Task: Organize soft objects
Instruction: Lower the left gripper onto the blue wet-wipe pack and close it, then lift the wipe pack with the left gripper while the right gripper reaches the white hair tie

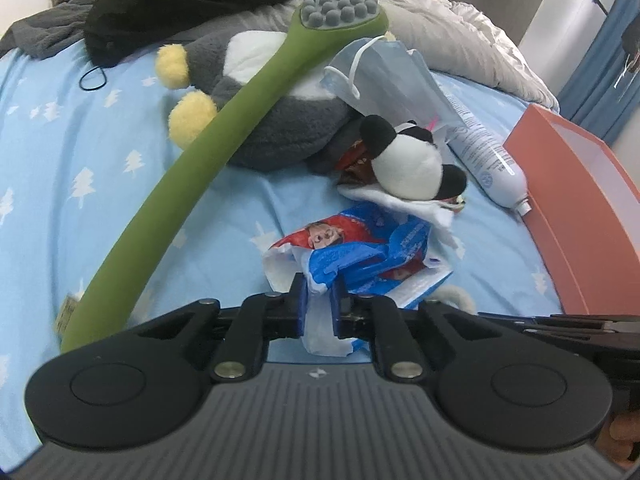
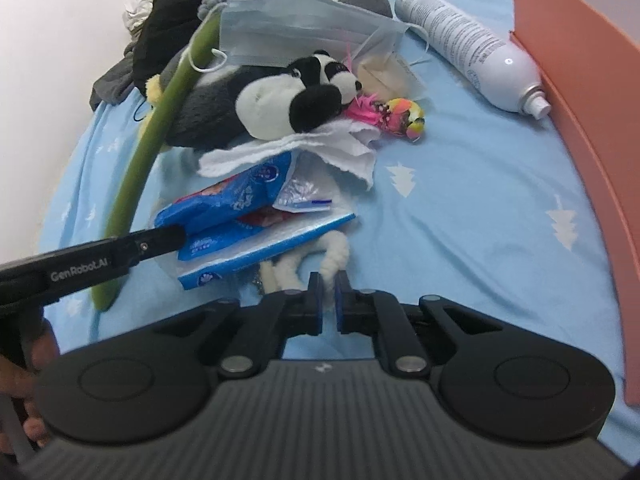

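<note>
Now, left gripper (image 1: 319, 307): pinching the crinkly tissue pack (image 1: 360, 256) by its edge.
Right gripper (image 2: 328, 300): closing narrowly on the limp white rope (image 2: 334, 256).
Handling: light, floppy.

A bed with a tree-print blue sheet (image 1: 60, 152), blue curtain (image 1: 592, 52) beyond.

Home bedroom, blue tree-print bedsheet (image 1: 100, 152), rumpled white duvet (image 1: 452, 28) (unmade), plush toys

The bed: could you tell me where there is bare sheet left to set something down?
Bare sheet lies between the white cloth, spray can and orange box. Another patch lies left of the green massager. The middle pile is crowded.
</note>
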The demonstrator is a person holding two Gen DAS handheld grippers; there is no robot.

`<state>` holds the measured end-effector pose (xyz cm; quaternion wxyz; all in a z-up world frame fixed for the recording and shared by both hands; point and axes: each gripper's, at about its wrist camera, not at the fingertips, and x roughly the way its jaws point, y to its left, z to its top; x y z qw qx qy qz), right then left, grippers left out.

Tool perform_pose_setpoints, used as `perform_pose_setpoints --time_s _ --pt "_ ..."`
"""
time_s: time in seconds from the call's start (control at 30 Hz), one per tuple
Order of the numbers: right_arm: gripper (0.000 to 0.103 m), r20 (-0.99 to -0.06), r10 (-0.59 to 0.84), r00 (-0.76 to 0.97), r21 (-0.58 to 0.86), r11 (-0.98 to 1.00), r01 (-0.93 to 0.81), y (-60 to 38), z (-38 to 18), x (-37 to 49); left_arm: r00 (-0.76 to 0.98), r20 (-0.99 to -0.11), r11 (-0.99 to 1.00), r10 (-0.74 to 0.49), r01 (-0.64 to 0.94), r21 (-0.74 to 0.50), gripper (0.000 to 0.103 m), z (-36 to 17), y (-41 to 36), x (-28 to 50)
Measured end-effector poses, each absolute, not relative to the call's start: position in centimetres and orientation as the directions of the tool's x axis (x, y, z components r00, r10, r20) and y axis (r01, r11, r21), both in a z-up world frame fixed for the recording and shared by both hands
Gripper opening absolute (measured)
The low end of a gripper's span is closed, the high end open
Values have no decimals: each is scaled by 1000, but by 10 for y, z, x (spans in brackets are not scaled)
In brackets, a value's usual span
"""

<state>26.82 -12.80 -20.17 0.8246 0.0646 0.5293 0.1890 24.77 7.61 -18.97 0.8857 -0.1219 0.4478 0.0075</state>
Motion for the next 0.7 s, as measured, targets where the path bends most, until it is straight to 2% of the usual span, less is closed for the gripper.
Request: perform_pose_setpoints --time_s 0.47,0.67,0.7 --pt "9 -847 372 379 311 926 -213 -152 -175 212 592 -804 948 -59 -220 -232 13 -176 61 159" --pt "8 -864 354 359 301 933 -195 -162 -177 187 579 -811 940 -87 -222 -259 12 -176 50 128" --pt "6 -866 356 351 305 933 -192 -163 -178 185 575 -813 938 -91 -225 -264 12 -178 48 124"
